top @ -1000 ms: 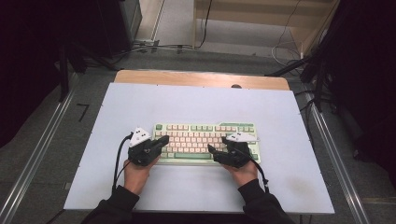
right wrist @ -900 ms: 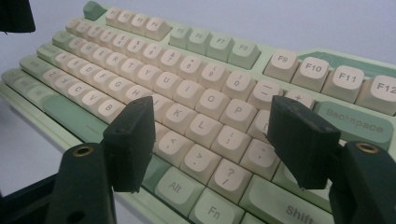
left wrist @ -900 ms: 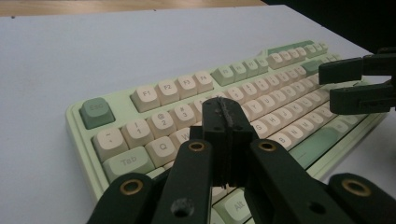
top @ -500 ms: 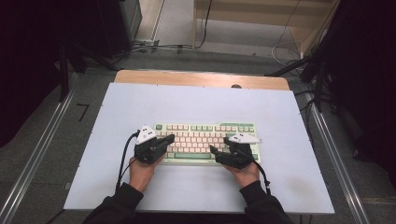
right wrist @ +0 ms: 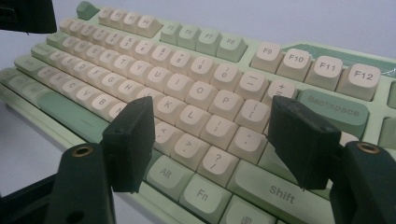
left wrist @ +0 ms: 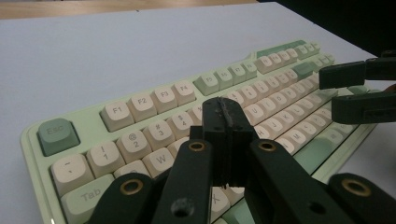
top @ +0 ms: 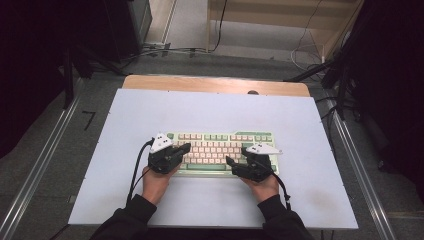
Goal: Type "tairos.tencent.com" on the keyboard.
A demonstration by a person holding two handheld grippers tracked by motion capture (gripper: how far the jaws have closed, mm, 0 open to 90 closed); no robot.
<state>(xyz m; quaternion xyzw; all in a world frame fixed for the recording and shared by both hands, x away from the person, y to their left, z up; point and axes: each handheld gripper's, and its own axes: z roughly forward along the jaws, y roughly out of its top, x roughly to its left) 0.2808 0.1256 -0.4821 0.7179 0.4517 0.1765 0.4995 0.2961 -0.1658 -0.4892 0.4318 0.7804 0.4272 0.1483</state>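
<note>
Both hands have slid a little along the keyboard (top: 220,147), which lies sideways mid-table; the left gripper (left wrist: 228,135), jaws pressed together, sits over its left keys; the right gripper (right wrist: 210,140), jaws wide apart, hangs over the right keys.

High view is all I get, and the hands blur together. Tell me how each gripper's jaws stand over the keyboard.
Observer: The left gripper has its jaws closed flat together, nothing between them, above the keyboard near the E and R keys.
Operator: Now the right one.
Observer: The right gripper has its jaws wide apart, straddling the keys around L and the question mark.
Operator: Read me a key beside it.
Observer: The Shift key lies just below its right-hand jaw.
</note>
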